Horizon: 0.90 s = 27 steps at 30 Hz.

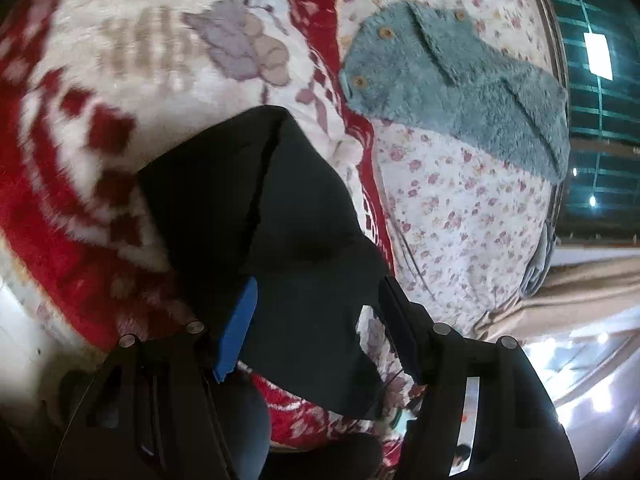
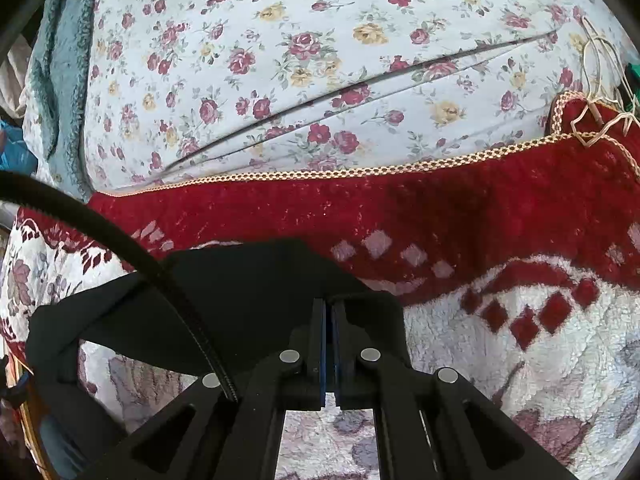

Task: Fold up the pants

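While the left gripper [image 1: 316,320] stands wide open above the black pants [image 1: 280,208], its pads not pressing them, the right gripper [image 2: 330,344] is clenched on the pants' edge, tilted steeply down. The pants lie on a red-and-white blanket [image 1: 80,128]; a teal fleece garment [image 1: 460,88] rests far right on the floral sheet [image 2: 280,60].

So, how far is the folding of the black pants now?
Done: the black pants already lie doubled on the red and white blanket. In hand: the right gripper is shut on their edge, while the left gripper stands open over them. Left: the final folds and laying them flat.
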Each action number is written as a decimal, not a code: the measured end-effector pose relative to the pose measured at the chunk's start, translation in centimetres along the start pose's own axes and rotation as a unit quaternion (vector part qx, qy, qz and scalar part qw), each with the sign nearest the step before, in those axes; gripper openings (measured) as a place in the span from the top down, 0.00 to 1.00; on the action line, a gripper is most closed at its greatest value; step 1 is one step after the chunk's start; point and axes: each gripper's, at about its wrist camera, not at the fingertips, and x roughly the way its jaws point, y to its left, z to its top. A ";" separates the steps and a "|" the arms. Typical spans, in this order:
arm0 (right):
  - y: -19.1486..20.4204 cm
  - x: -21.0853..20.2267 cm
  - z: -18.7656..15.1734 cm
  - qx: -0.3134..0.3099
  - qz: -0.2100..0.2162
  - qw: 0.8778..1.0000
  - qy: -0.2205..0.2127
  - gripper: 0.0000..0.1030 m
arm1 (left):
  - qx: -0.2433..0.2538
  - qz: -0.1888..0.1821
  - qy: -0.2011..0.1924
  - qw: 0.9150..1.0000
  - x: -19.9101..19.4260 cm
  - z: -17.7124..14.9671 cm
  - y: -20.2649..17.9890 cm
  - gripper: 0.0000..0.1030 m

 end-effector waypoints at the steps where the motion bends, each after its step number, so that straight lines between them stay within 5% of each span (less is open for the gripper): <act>1: 0.0 0.0 0.1 0.002 0.001 1.000 0.000 0.98 | -0.004 0.003 0.004 1.000 0.6 0.2 0.0 0.39; 8: -0.5 -1.3 -0.2 0.005 0.004 1.000 -0.012 0.98 | -0.029 -0.006 -0.006 1.000 3.1 1.6 0.9 0.41; 9: -0.7 -1.4 -0.2 0.005 0.004 1.000 -0.013 0.98 | -0.027 -0.008 -0.011 1.000 3.1 1.6 0.9 0.46; 11: -1.1 -1.7 -0.3 0.006 0.003 1.000 -0.015 0.98 | -0.015 0.005 -0.019 1.000 3.0 1.6 0.7 0.80; 14: -1.5 -1.8 -0.5 0.010 0.005 1.000 -0.016 0.98 | -0.026 0.011 -0.018 0.999 3.0 1.4 1.4 0.88; 19: -1.5 -1.5 -1.0 0.009 0.007 1.000 -0.013 0.98 | -0.027 0.002 -0.001 1.000 2.0 0.2 1.2 0.87; 22: -1.4 -1.4 -1.1 0.009 0.007 1.000 -0.012 0.98 | -0.019 0.010 0.000 1.000 1.8 -0.2 1.1 0.57; 27: -1.1 -1.7 -1.0 0.007 0.009 1.000 -0.014 0.98 | -0.008 0.024 -0.027 0.999 2.0 -0.1 1.4 0.48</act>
